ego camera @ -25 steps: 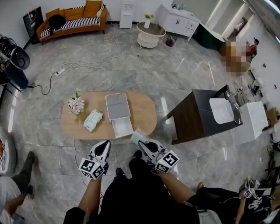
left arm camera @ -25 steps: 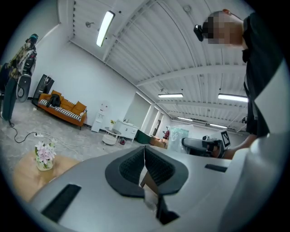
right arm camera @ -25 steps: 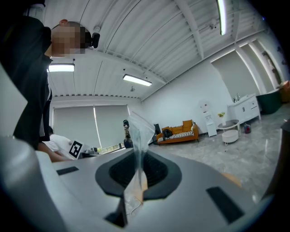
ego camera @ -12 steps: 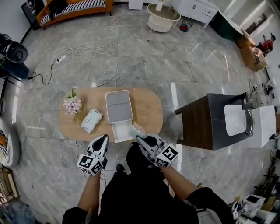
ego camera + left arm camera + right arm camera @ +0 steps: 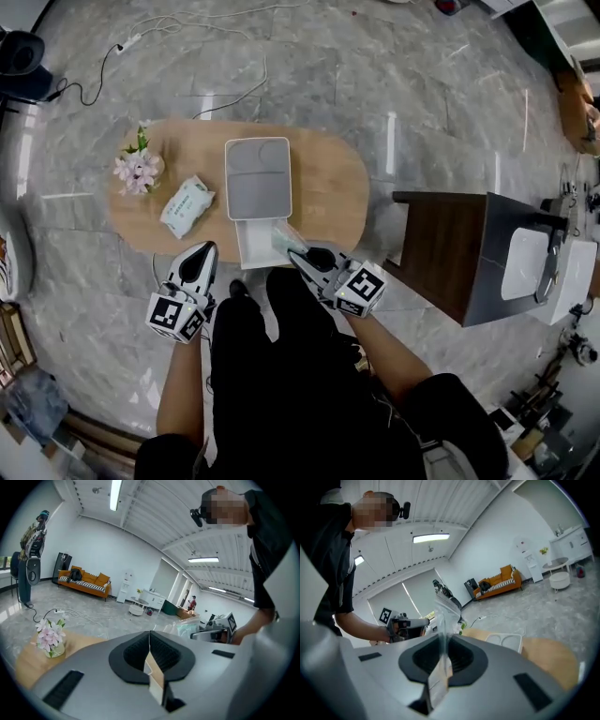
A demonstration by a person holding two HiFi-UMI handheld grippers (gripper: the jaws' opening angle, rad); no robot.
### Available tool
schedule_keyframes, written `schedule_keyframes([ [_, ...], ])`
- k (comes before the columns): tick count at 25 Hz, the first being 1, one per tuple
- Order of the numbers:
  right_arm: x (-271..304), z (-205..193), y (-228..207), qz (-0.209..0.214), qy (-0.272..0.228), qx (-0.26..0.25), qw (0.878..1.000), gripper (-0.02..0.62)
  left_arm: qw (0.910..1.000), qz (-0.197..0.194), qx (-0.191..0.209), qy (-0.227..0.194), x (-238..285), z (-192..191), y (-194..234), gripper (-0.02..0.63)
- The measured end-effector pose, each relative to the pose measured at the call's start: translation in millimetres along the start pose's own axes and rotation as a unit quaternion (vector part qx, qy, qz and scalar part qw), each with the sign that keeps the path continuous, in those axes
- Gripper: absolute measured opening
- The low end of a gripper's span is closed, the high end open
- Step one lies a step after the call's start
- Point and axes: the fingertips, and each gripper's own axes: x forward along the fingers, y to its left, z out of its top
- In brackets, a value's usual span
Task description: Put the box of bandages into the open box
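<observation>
The open white box stands on the oval wooden table point(image 5: 328, 187), its raised lid point(image 5: 258, 178) at the back and its shallow base point(image 5: 251, 246) at the near edge. My right gripper point(image 5: 293, 255) is shut on the clear wrapper of the box of bandages point(image 5: 285, 238), which hangs at the base's right rim. In the right gripper view the wrapper point(image 5: 446, 613) stands up from the closed jaws of the right gripper point(image 5: 443, 641), with the white box point(image 5: 505, 642) beyond. My left gripper point(image 5: 207, 250) is shut and empty left of the base; its jaws meet in the left gripper view point(image 5: 149, 637).
A small vase of pink flowers point(image 5: 137, 170) and a soft pack of wipes point(image 5: 187, 206) lie on the table's left part. A dark wooden side table point(image 5: 448, 251) stands to the right. Cables point(image 5: 159, 37) trail over the marble floor behind.
The head view has tipped downward. My right gripper has carried the wrapped bandages from off the table's near right edge up to the box base's right rim. The left gripper stays beside the base.
</observation>
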Motion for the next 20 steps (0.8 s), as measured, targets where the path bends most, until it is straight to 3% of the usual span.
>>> schedule_keyframes([
  [7,57,-87,-38,0.01,0.075,0.064,0.995,0.031,0.9985,-0.018,-0.032,0.041,23,-69,55,0.017],
  [13,81,-160,-59,-0.003,0.116,0.131,0.985,0.031,0.9924,-0.072,-0.048,0.087,46,-127,64,0.017],
  [20,98,-221,-74,-0.004,0.171,0.163,0.972,0.031,0.9876,-0.083,-0.071,0.112,64,-175,80,0.017],
])
